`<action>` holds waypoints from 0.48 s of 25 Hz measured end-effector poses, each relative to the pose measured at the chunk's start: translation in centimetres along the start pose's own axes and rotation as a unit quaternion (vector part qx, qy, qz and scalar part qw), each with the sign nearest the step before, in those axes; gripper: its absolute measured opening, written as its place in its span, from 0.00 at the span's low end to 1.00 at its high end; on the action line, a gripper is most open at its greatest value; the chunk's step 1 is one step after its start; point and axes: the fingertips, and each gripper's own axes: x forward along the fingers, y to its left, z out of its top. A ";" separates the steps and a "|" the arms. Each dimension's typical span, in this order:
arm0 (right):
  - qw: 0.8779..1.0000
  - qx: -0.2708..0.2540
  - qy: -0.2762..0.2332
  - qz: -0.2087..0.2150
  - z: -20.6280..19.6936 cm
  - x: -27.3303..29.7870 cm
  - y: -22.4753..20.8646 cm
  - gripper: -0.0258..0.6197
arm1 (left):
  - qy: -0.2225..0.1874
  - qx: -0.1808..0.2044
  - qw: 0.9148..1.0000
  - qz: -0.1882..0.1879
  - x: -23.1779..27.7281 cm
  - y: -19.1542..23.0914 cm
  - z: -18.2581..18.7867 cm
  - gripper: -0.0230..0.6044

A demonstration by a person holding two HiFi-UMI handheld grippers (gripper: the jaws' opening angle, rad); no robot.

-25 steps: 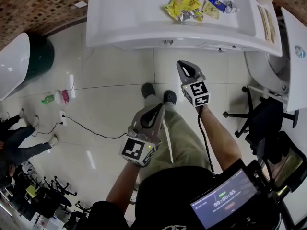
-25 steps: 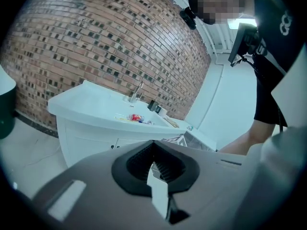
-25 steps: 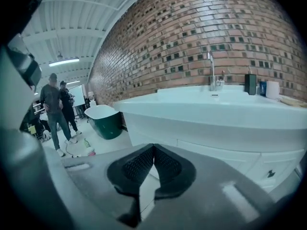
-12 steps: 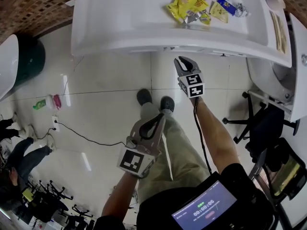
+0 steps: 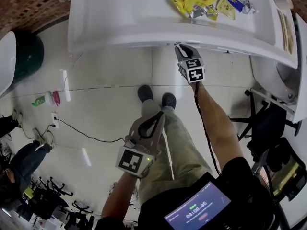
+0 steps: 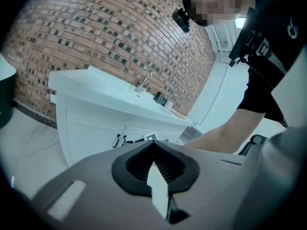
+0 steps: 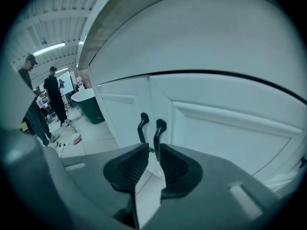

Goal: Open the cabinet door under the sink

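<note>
The white sink cabinet point(image 7: 230, 128) fills the right gripper view, with two dark handles side by side where its doors meet: the left handle point(image 7: 142, 126) and the right handle point(image 7: 159, 132). My right gripper point(image 7: 153, 161) is narrowly open just in front of the right handle, whose lower end lines up with the gap. In the head view the right gripper point(image 5: 183, 47) reaches under the front edge of the counter point(image 5: 120, 37). My left gripper point(image 5: 154, 113) hangs back by my legs, shut and holding nothing. The left gripper view shows the cabinet point(image 6: 91, 128) from farther off.
Snack packets point(image 5: 195, 0) lie on the counter. A dark green bin point(image 5: 28, 51) stands at the left, with bottles point(image 5: 45, 99) and a cable point(image 5: 81, 131) on the floor. An office chair point(image 5: 266, 126) is at the right. People point(image 7: 53, 92) stand beyond the cabinet's left end.
My right gripper has moved forward, from open floor to under the counter's edge near the door handles. The left gripper has stayed by my legs.
</note>
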 end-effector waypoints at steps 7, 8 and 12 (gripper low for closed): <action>1.000 0.001 0.000 -0.005 0.3 1.3 -0.1 0.13 | 0.004 -0.006 1.000 0.006 -0.3 0.6 -0.7 0.06; 1.000 -0.001 0.000 -0.006 0.4 1.5 -0.1 0.13 | 0.006 -0.006 1.000 0.007 -0.3 0.8 -0.9 0.06; 1.000 -0.003 0.001 -0.008 0.7 2.1 -0.3 0.13 | 0.009 -0.009 1.000 0.012 -0.2 1.2 -1.3 0.06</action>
